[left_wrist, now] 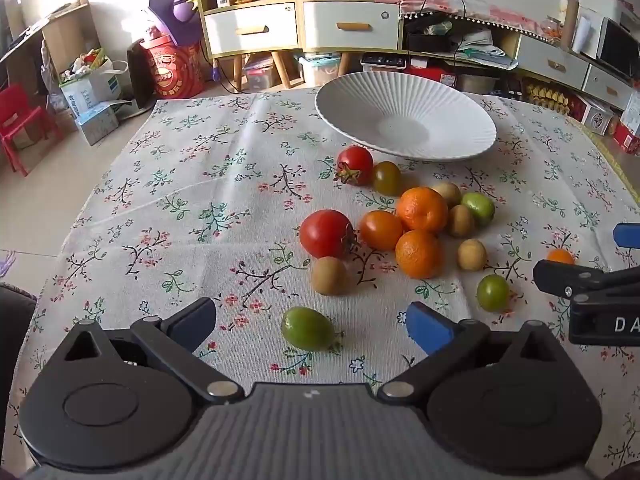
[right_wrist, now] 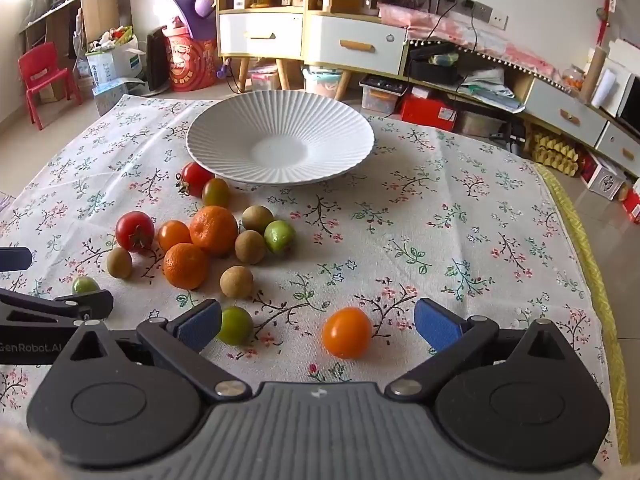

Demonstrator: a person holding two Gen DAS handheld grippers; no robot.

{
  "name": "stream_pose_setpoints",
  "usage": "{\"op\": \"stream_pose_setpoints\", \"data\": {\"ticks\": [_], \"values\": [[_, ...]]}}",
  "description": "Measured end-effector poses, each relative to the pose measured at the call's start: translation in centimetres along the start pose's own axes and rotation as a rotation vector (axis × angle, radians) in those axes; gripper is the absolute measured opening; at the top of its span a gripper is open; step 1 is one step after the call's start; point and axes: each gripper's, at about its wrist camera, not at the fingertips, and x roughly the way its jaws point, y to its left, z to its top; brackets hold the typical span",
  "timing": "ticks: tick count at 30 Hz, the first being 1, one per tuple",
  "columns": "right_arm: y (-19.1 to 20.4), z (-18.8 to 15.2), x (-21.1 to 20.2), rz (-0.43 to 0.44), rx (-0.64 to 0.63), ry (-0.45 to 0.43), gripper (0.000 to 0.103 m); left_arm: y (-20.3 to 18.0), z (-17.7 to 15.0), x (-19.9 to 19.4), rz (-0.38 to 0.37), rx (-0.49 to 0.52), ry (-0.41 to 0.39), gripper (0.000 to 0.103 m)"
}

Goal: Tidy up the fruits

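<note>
Left wrist: left gripper is held wide open, nothing gripped; green fruit is framed between the fingers. The pile is seen ahead, the white plate beyond it, empty. Risk: round fruit could be nudged and rolled off if one pad lands first.

Right wrist: right gripper is also spread open, empty; orange tomato is bracketed, second green fruit sits against the left pad and could be knocked or pinched on closing.

Floral cloth is wrinkled, so rolling is unpredictable. Cluttered room: shelves, drawers, red chair.
</note>
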Motion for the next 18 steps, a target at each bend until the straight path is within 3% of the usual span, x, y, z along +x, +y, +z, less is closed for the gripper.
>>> {"op": "stream_pose_setpoints", "data": {"ticks": [18], "values": [[0.18, 0.06, 0.38, 0.011, 0.008, 0.011, 0.103, -0.11, -0.01, 0.16, -0.004, 0.020, 0.003, 0.098]]}}
